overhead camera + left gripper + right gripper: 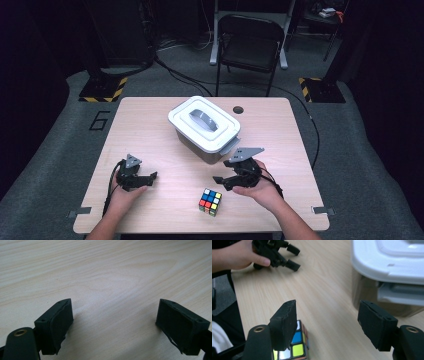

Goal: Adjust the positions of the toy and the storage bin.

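Observation:
A colourful puzzle cube (210,201) lies near the table's front edge, and it sits low behind the left jaw in the right gripper view (294,345). My right gripper (221,183) hovers just above and to the right of it, jaws open with nothing between them (327,315). The left gripper (151,181) rests at the front left, open over bare wood (115,312), and shows far off in the right gripper view (293,257) with a hand around it. A white lidded container (205,127) stands mid-table, close to the right gripper (387,265).
The wooden table (150,120) has a small round hole (238,109) at its back edge. A black folding chair (250,45) stands behind the table on grey floor. Cables trail from both grippers.

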Demonstrator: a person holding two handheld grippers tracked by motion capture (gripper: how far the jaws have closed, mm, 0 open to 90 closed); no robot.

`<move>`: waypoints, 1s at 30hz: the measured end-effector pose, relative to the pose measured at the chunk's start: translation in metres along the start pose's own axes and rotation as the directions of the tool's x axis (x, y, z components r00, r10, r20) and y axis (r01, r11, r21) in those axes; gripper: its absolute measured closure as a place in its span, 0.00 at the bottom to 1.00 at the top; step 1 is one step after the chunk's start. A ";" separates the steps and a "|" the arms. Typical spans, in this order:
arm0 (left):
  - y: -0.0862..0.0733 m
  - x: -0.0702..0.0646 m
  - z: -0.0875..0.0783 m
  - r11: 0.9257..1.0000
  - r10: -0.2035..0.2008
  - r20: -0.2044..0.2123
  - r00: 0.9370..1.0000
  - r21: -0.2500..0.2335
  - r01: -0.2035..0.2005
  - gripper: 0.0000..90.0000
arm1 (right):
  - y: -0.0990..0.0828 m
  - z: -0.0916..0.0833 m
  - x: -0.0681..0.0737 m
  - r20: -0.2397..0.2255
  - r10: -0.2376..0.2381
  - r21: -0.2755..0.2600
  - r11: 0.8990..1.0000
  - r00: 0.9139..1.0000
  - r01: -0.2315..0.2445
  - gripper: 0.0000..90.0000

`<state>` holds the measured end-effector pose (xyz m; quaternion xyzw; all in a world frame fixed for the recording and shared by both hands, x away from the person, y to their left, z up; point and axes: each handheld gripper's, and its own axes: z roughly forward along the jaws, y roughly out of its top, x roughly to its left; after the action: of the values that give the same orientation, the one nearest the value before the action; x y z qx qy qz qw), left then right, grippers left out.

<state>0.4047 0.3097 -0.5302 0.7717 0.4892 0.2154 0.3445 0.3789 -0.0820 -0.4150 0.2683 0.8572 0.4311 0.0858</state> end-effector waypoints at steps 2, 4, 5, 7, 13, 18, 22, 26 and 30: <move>0.000 0.000 0.000 1.000 0.000 0.000 1.000 0.000 0.000 0.15 | 0.006 -0.003 -0.004 0.016 -0.002 -0.007 1.000 1.000 0.002 0.35; 0.000 0.000 0.000 1.000 -0.001 0.000 1.000 0.000 0.001 0.15 | 0.013 -0.006 -0.006 0.037 0.003 -0.013 1.000 0.999 -0.002 0.35; 0.000 0.000 0.000 1.000 0.000 -0.001 1.000 0.000 0.000 0.15 | 0.016 -0.007 -0.008 0.042 -0.002 -0.017 1.000 0.999 0.002 0.36; 0.000 0.000 0.000 1.000 -0.001 -0.001 1.000 0.000 0.001 0.15 | 0.022 -0.009 -0.012 0.063 0.018 -0.023 1.000 0.998 -0.017 0.37; 0.000 0.000 0.000 1.000 0.006 0.000 1.000 0.005 -0.006 0.15 | 0.039 -0.010 -0.029 0.115 0.040 -0.029 0.999 0.993 -0.037 0.37; 0.000 0.000 0.000 1.000 0.006 0.000 1.000 0.004 -0.006 0.15 | 0.051 -0.010 -0.040 0.145 0.056 -0.032 0.998 0.988 -0.052 0.38; 0.000 0.000 0.000 1.000 0.006 0.000 1.000 0.004 -0.006 0.15 | 0.064 -0.008 -0.047 0.168 0.080 -0.044 0.996 0.982 -0.074 0.39; 0.000 0.000 0.000 1.000 0.006 0.000 1.000 0.004 -0.006 0.15 | 0.073 -0.003 -0.050 0.187 0.073 -0.038 0.997 0.980 -0.067 0.39; 0.000 0.000 0.000 1.000 0.006 0.000 1.000 0.005 -0.006 0.15 | 0.082 0.006 -0.055 0.194 0.055 -0.028 0.998 0.979 -0.050 0.39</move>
<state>0.4046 0.3099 -0.5298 0.7740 0.4875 0.2154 0.3419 0.4586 -0.0674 -0.3592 0.3307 0.8324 0.4146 0.1609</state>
